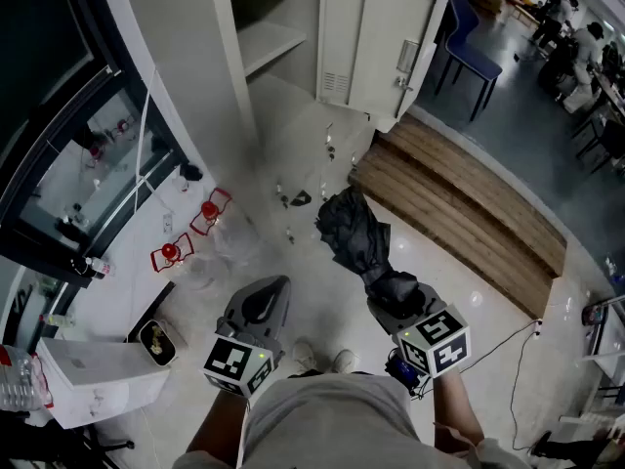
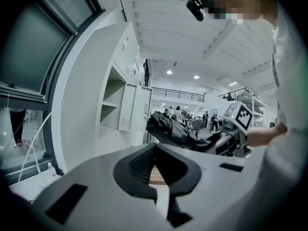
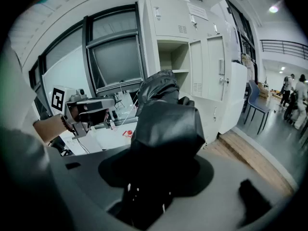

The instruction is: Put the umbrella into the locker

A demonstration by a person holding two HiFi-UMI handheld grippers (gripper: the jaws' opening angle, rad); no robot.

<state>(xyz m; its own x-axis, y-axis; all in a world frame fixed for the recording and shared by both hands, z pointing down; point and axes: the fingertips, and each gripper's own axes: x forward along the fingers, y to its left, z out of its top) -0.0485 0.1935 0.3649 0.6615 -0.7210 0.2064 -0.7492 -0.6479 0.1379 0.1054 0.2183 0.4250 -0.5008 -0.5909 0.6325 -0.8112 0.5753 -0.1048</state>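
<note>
While the right hand-held gripper (image 1: 383, 289) clamps the folded black umbrella (image 1: 354, 233), the left hand-held gripper (image 1: 273, 293) is closed, empty; the locker (image 1: 363, 42) stands open ahead.

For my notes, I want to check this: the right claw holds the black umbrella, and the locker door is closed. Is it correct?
No. The locker door stands open, as the head view shows. The right claw does hold the black umbrella.

Head view steeply downward, gripper views low, forward — all share locker (image 1: 322, 37)
</note>
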